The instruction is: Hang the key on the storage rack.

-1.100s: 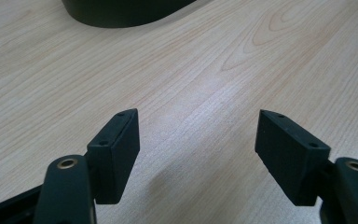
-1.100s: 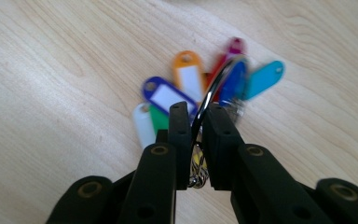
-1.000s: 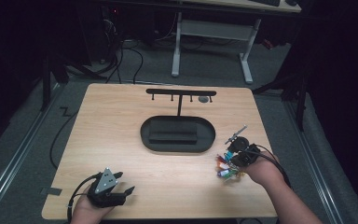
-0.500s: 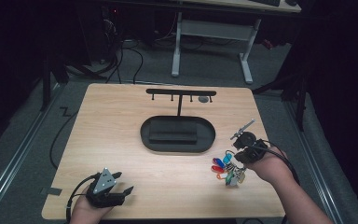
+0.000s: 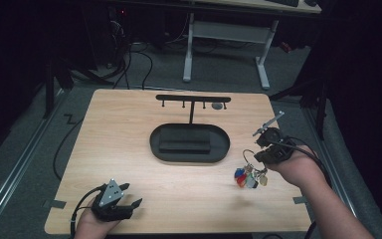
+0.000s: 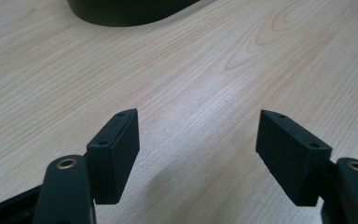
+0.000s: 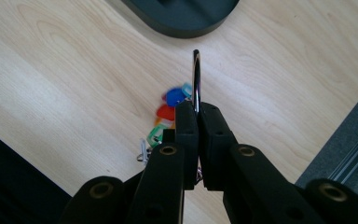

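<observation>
High view, left gripper (image 5: 129, 196): near left corner of the wooden surface (image 5: 129, 134), jaws spread, nothing between them
High view, right gripper (image 5: 258, 152): right side, lifted above the surface, clamped on a metal key ring (image 5: 249, 155)
High view, keys: coloured tags (image 5: 246, 178) dangle under the ring, near and right of the black oval tray (image 5: 189, 143)
High view, rack: black hook stand (image 5: 193, 99) rises behind the tray, far centre
Left gripper view: jaws wide apart over bare wood; tray edge (image 6: 121, 11) far ahead
Right gripper view: jaws closed tight on the ring (image 7: 196, 79), which stands up edge-on; blue, red and green tags (image 7: 168, 112) hang below; tray (image 7: 186, 16) beyond
</observation>
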`<move>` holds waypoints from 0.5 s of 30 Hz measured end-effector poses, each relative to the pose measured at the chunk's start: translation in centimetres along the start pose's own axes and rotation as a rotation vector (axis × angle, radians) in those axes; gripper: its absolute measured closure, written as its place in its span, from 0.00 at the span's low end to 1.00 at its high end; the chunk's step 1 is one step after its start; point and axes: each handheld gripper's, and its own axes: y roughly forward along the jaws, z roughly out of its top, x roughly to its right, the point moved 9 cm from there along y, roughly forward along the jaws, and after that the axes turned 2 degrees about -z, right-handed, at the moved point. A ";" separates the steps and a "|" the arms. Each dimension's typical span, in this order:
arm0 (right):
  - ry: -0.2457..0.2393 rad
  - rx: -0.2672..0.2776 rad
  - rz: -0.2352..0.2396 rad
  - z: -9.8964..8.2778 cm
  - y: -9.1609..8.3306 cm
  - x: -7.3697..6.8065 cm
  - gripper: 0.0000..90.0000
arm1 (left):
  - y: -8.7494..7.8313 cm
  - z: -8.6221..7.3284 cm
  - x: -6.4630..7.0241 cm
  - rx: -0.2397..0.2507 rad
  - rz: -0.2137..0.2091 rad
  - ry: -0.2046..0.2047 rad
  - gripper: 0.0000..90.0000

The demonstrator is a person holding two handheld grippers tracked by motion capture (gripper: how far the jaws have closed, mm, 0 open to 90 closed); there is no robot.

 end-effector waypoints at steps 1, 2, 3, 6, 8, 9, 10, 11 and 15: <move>0.001 0.001 -0.001 0.2 -0.3 0.0 0.97 | 0.0 0.0 0.0 0.002 -0.001 -0.001 0.34; -0.003 0.002 -0.004 0.3 -0.6 0.1 0.97 | 0.0 0.1 0.0 0.006 -0.001 -0.002 0.34; -0.004 0.002 -0.007 0.5 -0.9 0.1 0.97 | -0.1 0.1 0.0 0.008 -0.002 -0.002 0.34; -0.013 0.007 -0.015 1.0 -1.6 0.1 0.97 | -0.1 0.1 0.0 0.008 -0.002 -0.001 0.33; -0.014 0.012 -0.019 1.4 -1.8 0.1 0.97 | -0.1 0.1 0.0 0.010 -0.003 -0.002 0.33; -0.012 0.011 -0.022 1.5 -1.9 0.1 0.97 | -0.1 0.1 0.0 0.010 -0.003 -0.002 0.33; -0.019 0.010 -0.020 1.6 -1.9 0.1 0.97 | -0.1 0.1 0.0 0.007 -0.004 0.000 0.33; -0.019 0.008 -0.018 1.7 -1.9 0.1 0.97 | -0.1 0.1 0.0 0.007 -0.004 0.000 0.33; -0.021 0.004 -0.006 2.2 -1.6 -0.2 0.97 | -0.1 0.1 0.0 0.008 -0.004 -0.001 0.33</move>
